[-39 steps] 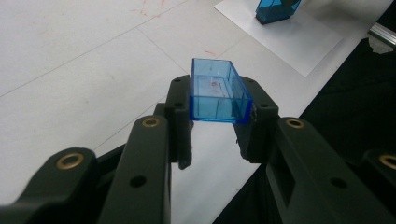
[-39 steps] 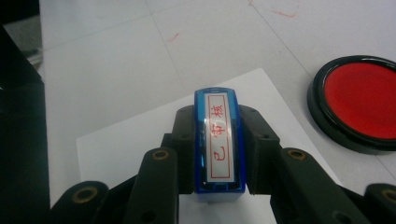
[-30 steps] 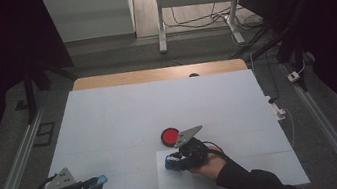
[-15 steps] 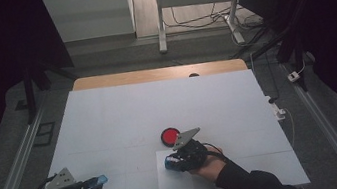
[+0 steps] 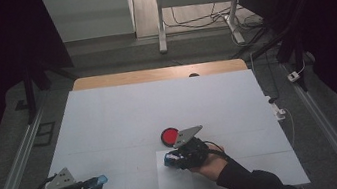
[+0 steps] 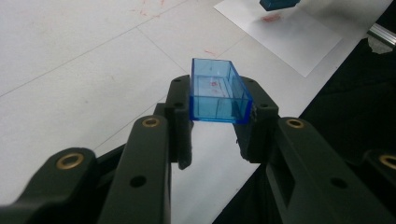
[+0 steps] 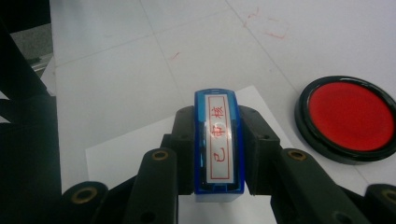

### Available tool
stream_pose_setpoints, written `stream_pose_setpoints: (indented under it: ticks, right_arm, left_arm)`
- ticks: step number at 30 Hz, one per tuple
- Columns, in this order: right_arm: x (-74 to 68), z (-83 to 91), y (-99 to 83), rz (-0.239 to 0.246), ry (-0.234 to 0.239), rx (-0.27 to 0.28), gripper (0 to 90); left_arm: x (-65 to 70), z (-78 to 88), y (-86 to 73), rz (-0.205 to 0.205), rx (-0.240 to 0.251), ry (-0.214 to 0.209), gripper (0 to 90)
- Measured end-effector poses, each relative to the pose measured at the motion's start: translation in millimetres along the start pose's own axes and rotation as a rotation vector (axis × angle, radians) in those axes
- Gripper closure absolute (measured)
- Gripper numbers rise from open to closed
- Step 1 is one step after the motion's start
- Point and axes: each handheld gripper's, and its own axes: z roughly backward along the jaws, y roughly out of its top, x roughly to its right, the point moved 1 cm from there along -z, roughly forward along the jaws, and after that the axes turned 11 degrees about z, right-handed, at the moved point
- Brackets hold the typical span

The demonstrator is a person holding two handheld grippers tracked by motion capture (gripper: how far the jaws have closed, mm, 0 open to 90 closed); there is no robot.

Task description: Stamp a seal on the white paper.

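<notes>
Item 1, progress. We judge the stamping job to be partway through. The translucent blue plastic cap point(image 6: 217, 91) is off the blue rectangular stamp with the red-lettered label point(image 7: 219, 140). The round red ink pad in its black rim point(image 5: 169, 136) lies uncovered on the white table point(image 5: 110, 123), just beyond the white sheet of paper point(image 5: 180, 184). A faint red mark already shows on that sheet in the left gripper view, near the far stamp (whether it is a finished impression we cannot tell). What is left, as we read it: finishing the print on the sheet, then refitting the cap.

Item 2, left gripper point(image 5: 96, 182). We find it near the table's front left corner, well apart from the paper. Its jaws are clamped on the cap by its two long sides, the hollow box standing out past the fingertips above the table edge.

Item 3, right gripper point(image 5: 168, 160). We find it at the sheet's far left corner, close beside the ink pad but not on it. Its jaws are pressed against the stamp's two broad faces, with the labelled top facing the camera. The stamp sits over the corner of the sheet (whether its printing face actually touches the paper is hidden from us).
</notes>
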Motion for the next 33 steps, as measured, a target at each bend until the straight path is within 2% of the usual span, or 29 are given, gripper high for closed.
stream_pose_setpoints:
  ticks: [13, 22, 33]
  right_arm:
    - [1.8, 10.1, 6.2, 0.007, 0.002, 0.026, 69.6]
    - [3.0, 22.5, 10.3, -0.013, -0.002, 0.060, 69.7]
    - [2.1, 31.4, 14.8, -0.008, -0.005, 0.089, 69.7]
  left_arm:
    - [0.2, 0.0, 0.0, -0.003, 0.000, -0.002, 68.5]
    - [0.2, 0.1, 0.0, -0.004, 0.001, -0.004, 68.5]
    - [0.4, 0.2, -0.1, -0.006, 0.002, -0.005, 68.5]
